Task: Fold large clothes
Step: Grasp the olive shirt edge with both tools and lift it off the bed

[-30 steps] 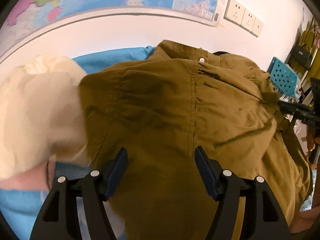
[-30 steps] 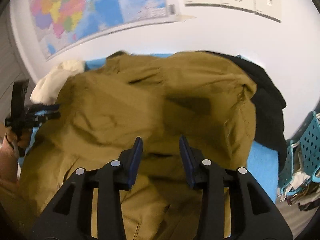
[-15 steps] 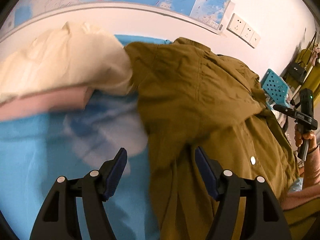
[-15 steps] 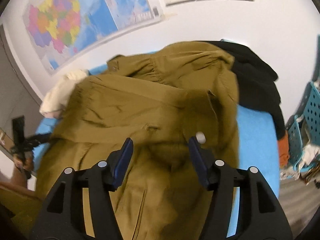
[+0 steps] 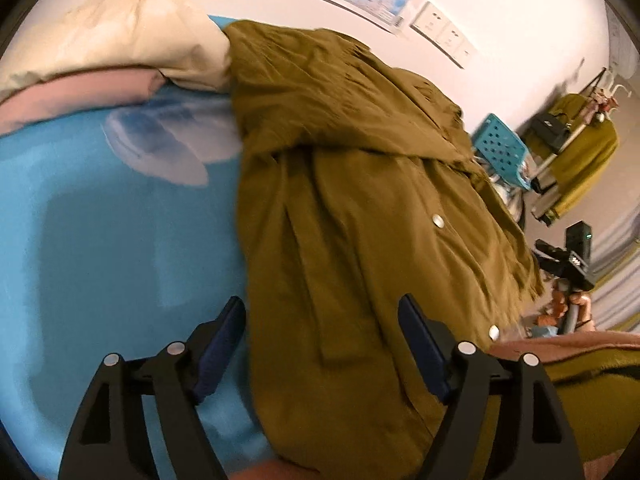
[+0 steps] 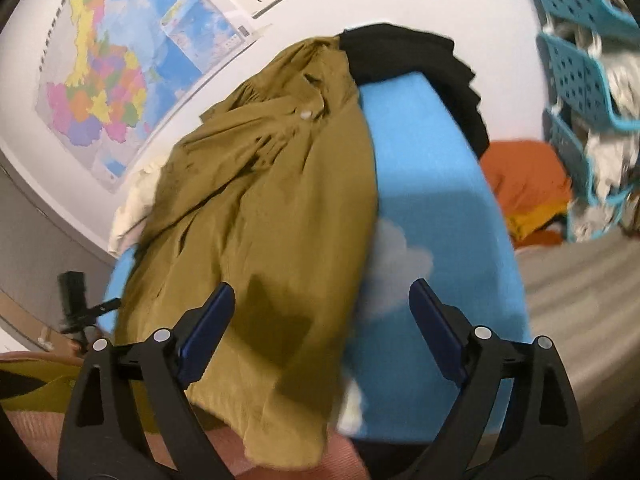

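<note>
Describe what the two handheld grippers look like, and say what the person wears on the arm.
Each gripper, left and right, has two black plastic fingers built as open triangular frames. Silver round pins sit at the joints. The inner faces carry dark blue flat pads. No cables show. Seen from the left gripper, the other one is a black block with a small green light. A pinkish ribbed sleeve covers the arm.

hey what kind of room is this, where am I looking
Most likely a bedroom at home. An olive coat lies on a blue cloud-print sheet beside a cream pillow, a map hangs on the wall, and clothes hang on a rack past teal baskets.
</note>
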`<state>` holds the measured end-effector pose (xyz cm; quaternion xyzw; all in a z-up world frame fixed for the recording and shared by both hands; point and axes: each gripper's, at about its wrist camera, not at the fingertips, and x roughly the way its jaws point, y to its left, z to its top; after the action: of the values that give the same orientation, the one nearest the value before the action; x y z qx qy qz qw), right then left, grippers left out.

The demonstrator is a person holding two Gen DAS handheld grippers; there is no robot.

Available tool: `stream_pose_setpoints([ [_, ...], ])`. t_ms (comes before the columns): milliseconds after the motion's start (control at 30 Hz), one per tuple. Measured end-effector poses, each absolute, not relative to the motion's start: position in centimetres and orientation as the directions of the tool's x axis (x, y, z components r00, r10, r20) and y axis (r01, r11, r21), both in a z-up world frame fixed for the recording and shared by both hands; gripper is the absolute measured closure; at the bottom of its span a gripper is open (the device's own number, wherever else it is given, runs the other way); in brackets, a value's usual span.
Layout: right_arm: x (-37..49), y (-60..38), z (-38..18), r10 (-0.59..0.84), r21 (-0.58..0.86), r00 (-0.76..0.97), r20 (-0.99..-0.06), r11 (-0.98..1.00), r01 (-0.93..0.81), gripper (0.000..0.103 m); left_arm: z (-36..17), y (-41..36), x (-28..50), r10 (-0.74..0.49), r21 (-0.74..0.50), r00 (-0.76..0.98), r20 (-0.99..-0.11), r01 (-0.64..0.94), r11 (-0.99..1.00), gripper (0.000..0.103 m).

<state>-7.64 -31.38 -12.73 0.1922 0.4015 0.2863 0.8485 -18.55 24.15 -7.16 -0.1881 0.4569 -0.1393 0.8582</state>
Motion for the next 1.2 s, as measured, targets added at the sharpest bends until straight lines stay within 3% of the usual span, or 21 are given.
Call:
stream_pose_setpoints([
  [67,-8.4,-31.2,-13.2,0.677,0.586,0.493,-0.547,0.73,-0.351,0.015,-7.2,23.8,-19.1,-0.467,-0.508,0.535,-0.704,0.081,0.858,0.018],
  [200,-9.4,-29.4,-13.4,0.714,0.588,0.459,-0.529,0.698,-0.408,0.015,-7.6,23.0,-20.0,-0.548,-0.592,0.52,-0.655,0.098,0.8,0.017],
  [400,-10.1,-26.9,-14.2,0.81,0.65,0.348,-0.471,0.586,-0.484,0.044,-8.3,22.8,-21.5,-0.662,-0.713,0.506,-0.553,0.123,0.691,0.015],
  [467,-10.2,-26.7,-14.4,0.823,0.666,0.351,-0.447,0.568,-0.484,0.047,-8.4,22.9,-21.9,-0.68,-0.735,0.508,-0.528,0.128,0.666,0.014],
  [533,-10.1,-26.6,-14.3,0.843,0.691,0.353,-0.406,0.536,-0.485,0.071,-8.3,22.6,-21.8,-0.668,-0.723,0.516,-0.535,0.128,0.679,0.015],
  [600,-10.0,-26.3,-14.2,0.844,0.693,0.364,-0.395,0.534,-0.484,0.077,-8.0,22.0,-21.3,-0.628,-0.687,0.526,-0.573,0.109,0.718,0.037],
  [667,-10.1,-26.1,-13.7,0.847,0.691,0.372,-0.38,0.528,-0.495,0.081,-8.3,22.1,-20.7,-0.577,-0.653,0.52,-0.63,0.049,0.756,0.09],
  [733,-10.7,-26.8,-12.1,0.88,0.705,0.383,-0.282,0.461,-0.539,0.095,-8.2,23.0,-20.7,-0.6,-0.692,0.533,-0.597,0.037,0.721,0.092],
  [800,-11.6,-27.5,-10.6,0.884,0.681,0.403,-0.235,0.446,-0.58,0.095,-7.1,23.2,-21.4,-0.612,-0.702,0.565,-0.553,0.079,0.708,0.091],
  [833,-11.9,-27.8,-10.3,0.873,0.664,0.417,-0.251,0.469,-0.583,0.095,-6.8,23.4,-21.8,-0.625,-0.711,0.564,-0.54,0.093,0.697,0.083],
  [867,-11.8,-27.9,-10.5,0.873,0.667,0.411,-0.261,0.471,-0.577,0.095,-7.0,23.6,-21.9,-0.638,-0.722,0.553,-0.536,0.092,0.686,0.066],
  [933,-11.2,-27.9,-11.8,0.87,0.687,0.382,-0.312,0.484,-0.541,0.089,-7.7,23.8,-22.1,-0.663,-0.743,0.522,-0.537,0.08,0.665,0.05],
  [967,-11.1,-27.8,-12.4,0.863,0.69,0.377,-0.336,0.498,-0.525,0.086,-8.2,23.7,-22.2,-0.668,-0.747,0.509,-0.543,0.07,0.661,0.049],
  [1033,-11.1,-27.7,-13.8,0.861,0.707,0.361,-0.358,0.503,-0.498,0.063,-8.9,23.2,-22.3,-0.69,-0.757,0.475,-0.546,0.073,0.649,0.042],
  [1100,-10.7,-27.7,-14.7,0.863,0.729,0.351,-0.363,0.497,-0.47,0.058,-9.0,22.9,-22.5,-0.709,-0.77,0.474,-0.522,0.096,0.631,0.033],
  [1167,-10.4,-27.5,-15.5,0.86,0.741,0.348,-0.373,0.502,-0.446,0.06,-8.8,22.4,-22.3,-0.717,-0.773,0.476,-0.509,0.113,0.624,0.023],
  [1200,-10.4,-27.2,-15.7,0.861,0.74,0.349,-0.37,0.5,-0.45,0.071,-8.9,22.2,-22.2,-0.715,-0.772,0.478,-0.51,0.113,0.626,0.023],
])
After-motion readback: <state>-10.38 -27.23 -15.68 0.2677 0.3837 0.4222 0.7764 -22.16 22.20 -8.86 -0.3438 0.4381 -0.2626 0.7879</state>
